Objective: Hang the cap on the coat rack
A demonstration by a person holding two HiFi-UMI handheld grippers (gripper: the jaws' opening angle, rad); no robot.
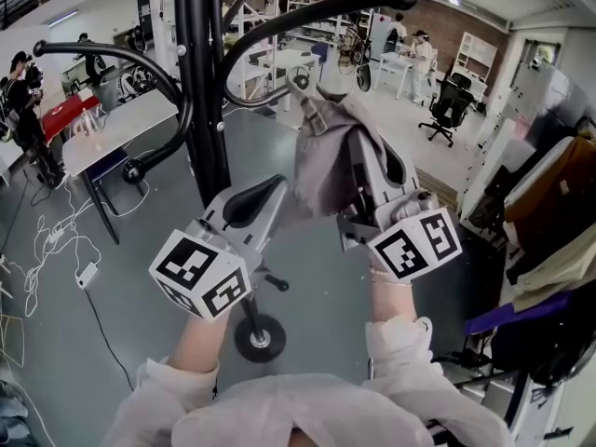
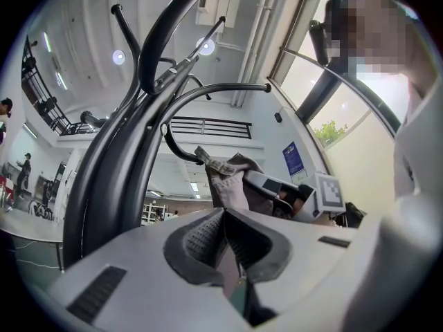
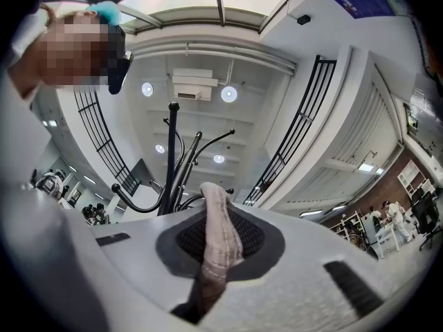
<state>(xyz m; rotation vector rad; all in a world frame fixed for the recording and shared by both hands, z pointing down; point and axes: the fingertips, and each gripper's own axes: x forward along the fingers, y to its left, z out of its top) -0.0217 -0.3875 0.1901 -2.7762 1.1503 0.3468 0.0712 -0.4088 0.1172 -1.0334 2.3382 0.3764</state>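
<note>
As the right claw (image 3: pixel 219 244) pinches it, cap (image 1: pixel 326 161) near coat rack (image 1: pixel 207 110)

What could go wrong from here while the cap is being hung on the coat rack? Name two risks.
1. The right gripper pinches only a thin fold of the cap; the fabric might slip out before it catches a hook.
2. The left gripper, shut and empty, sits close to the pole; a nudge could shake it.
</note>
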